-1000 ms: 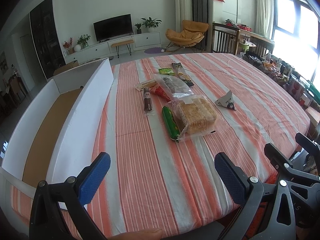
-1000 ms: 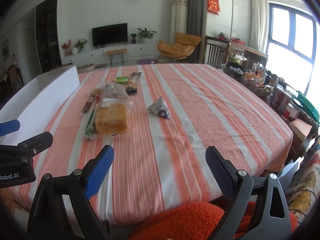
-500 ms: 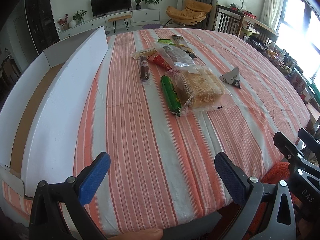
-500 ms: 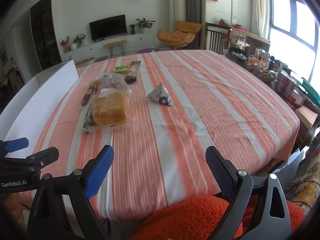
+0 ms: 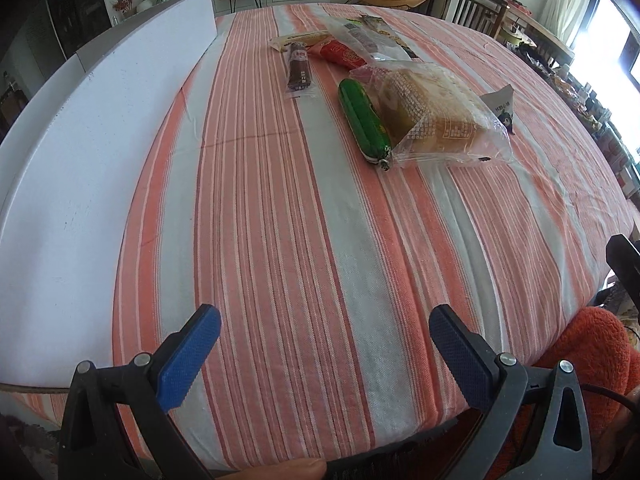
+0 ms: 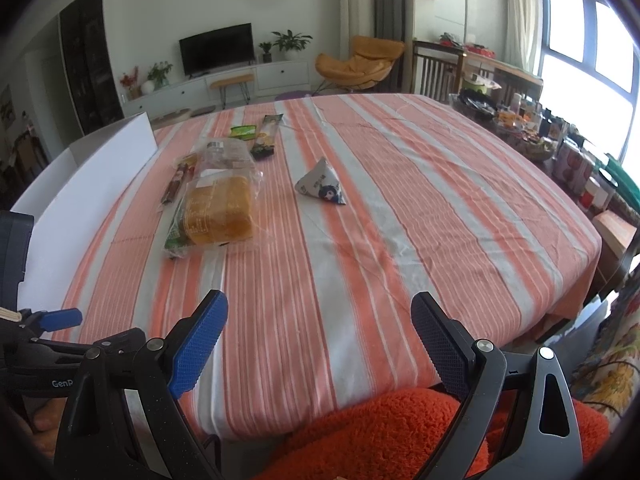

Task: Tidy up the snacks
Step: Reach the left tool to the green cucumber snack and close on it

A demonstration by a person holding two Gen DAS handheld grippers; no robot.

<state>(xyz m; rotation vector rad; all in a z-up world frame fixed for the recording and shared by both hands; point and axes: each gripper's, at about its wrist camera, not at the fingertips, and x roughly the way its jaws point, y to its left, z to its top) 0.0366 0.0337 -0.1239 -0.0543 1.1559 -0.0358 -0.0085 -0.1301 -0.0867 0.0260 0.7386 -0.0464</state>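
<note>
Both of my hand-held grippers, left (image 5: 325, 343) and right (image 6: 319, 332), are spread wide with nothing in them, hovering over the near edge of the orange-striped cloth worktop (image 5: 312, 220). The snacks sit mid-worktop: clear-bagged loaf of bread (image 5: 430, 114), green sausage stick (image 5: 364, 120) touching it, white triangular pouch (image 6: 322, 183) off by itself.

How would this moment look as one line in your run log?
left gripper: open, empty | right gripper: open, empty | snacks: untouched on striped tablecloth | white box: alongside
</note>
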